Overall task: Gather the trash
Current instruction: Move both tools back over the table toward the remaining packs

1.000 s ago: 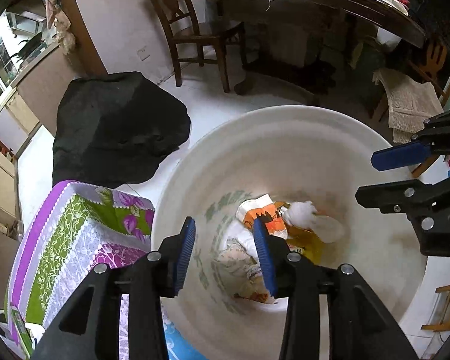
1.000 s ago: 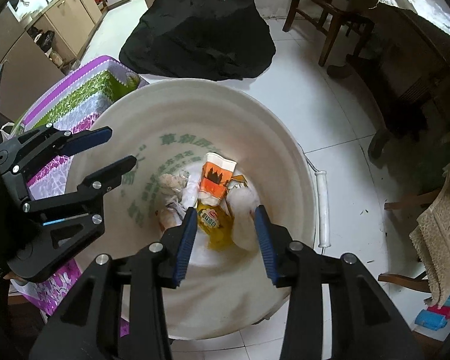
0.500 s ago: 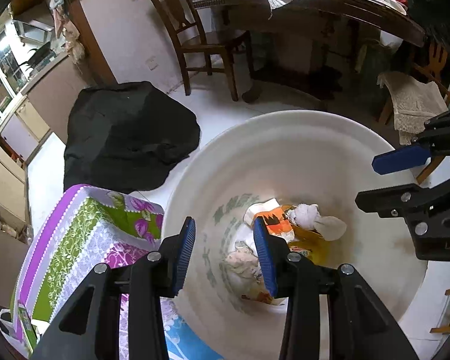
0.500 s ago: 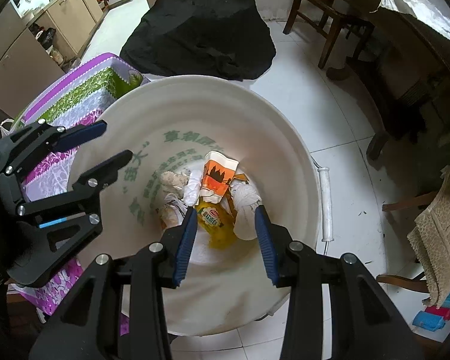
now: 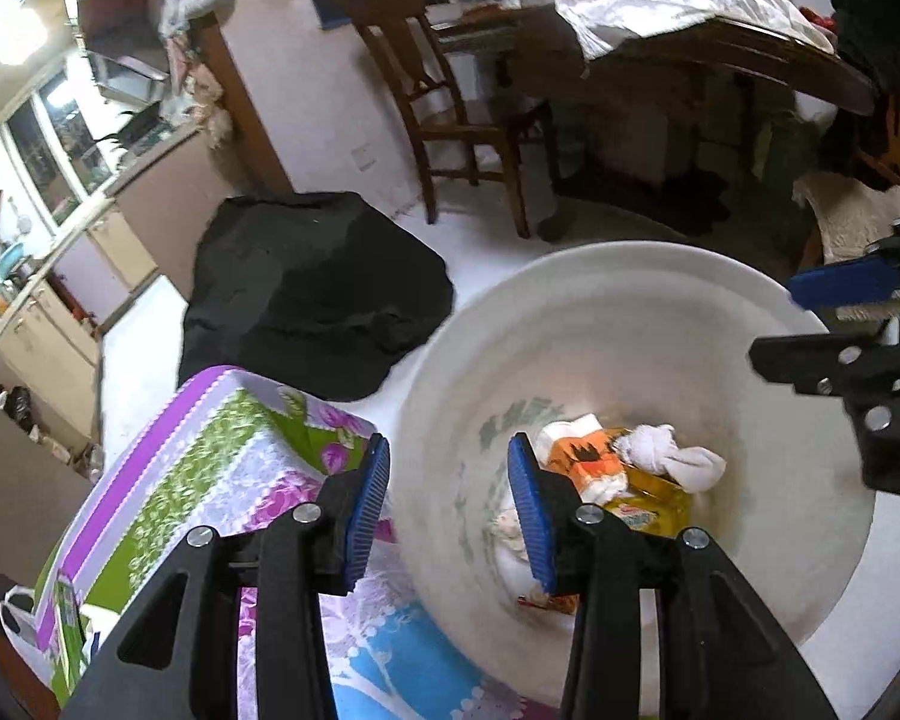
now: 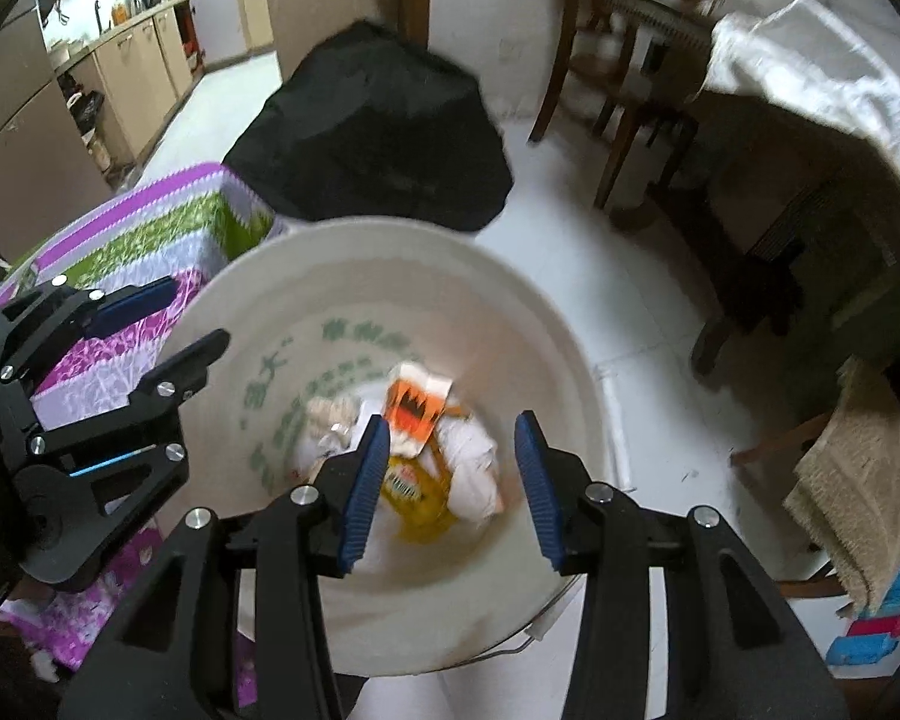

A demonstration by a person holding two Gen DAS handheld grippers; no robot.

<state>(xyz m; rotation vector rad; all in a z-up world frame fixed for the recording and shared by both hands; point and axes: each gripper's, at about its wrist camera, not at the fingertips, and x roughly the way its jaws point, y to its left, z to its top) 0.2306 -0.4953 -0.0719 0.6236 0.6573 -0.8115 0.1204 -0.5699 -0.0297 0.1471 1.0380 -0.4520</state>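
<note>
Left wrist view, from the left side: a table covered in a purple, green and white floral cloth fills the lower left, with a heap of black fabric on the white tiled floor behind it. The left gripper hangs with its blue-padded jaws spread wide and holding nothing; its left finger sits over the cloth edge, its right finger over the inside of the big white plastic bucket. At the bucket's bottom lies the trash: an orange and white carton, a yellow wrapper and a wad of white tissue, all touching in one pile. At the right edge the right gripper reaches in above the rim. A brown wooden chair and a dark table draped in white sheeting stand behind.

Right wrist view, again from the left: the left gripper juts over the bucket's left rim, beside the floral cloth. The right gripper is above the bucket's near side, jaws parted and empty, framing the yellow wrapper and white tissue, with the orange carton just beyond. A beige towel hangs at far right.
</note>
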